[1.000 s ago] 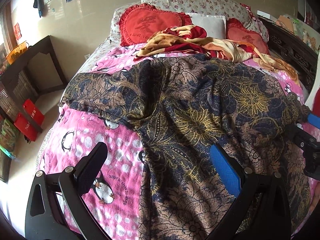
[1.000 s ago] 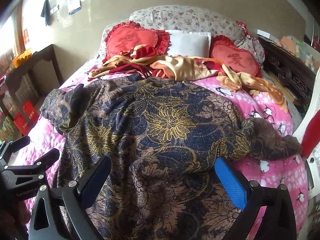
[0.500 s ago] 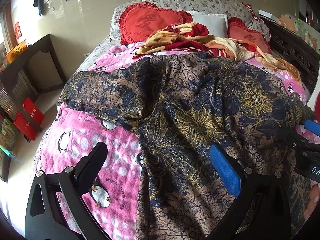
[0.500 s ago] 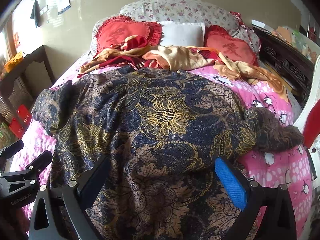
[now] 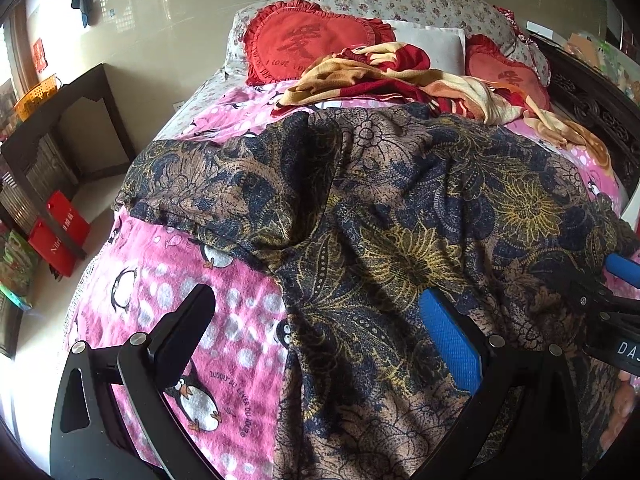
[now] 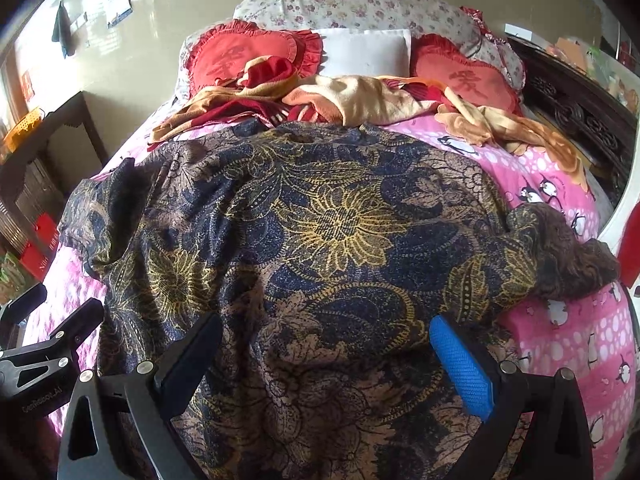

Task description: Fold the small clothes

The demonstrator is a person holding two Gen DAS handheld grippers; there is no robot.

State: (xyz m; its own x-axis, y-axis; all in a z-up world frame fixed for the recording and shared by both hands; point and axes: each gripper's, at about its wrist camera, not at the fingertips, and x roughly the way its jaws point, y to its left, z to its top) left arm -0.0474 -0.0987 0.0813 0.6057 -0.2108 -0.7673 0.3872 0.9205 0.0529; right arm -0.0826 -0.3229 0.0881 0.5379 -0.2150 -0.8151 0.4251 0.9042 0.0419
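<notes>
Floral top (image 6: pixel 320 240), navy and gold print, lies spread front-up across the pink penguin blanket (image 5: pixel 168 304), collar end toward the pillows, hem toward both grippers. Over the last second both cameras have crept forward and lower over the hem; the garment fills more of each view than a second ago. The cloth itself looks unmoved. Reading: the smoothing-out seems done and the approach for a first fold is under way, no grasp yet.

Left gripper (image 5: pixel 320 328): jaws wide apart, holding nothing. It straddles the top's left side edge, dark finger over bare blanket, blue pad over fabric. Left sleeve (image 5: pixel 192 184) runs out flat ahead and to its left.

Right gripper (image 6: pixel 328 356): jaws likewise apart, empty, both fingers over the lower body of the top. Right sleeve (image 6: pixel 568 256) lies ahead and to its right, bunched and turned dark side out near the bed's edge.

Edges: side seam under the left gripper is clean and reachable. Hem is hidden below both grippers.

Room: open blanket left of the left gripper and right of the right one. Ahead, beyond the collar, a crumpled red and tan blanket (image 6: pixel 340 100) and red heart cushions (image 5: pixel 304 44) crowd in, so little spare room that way.
</notes>
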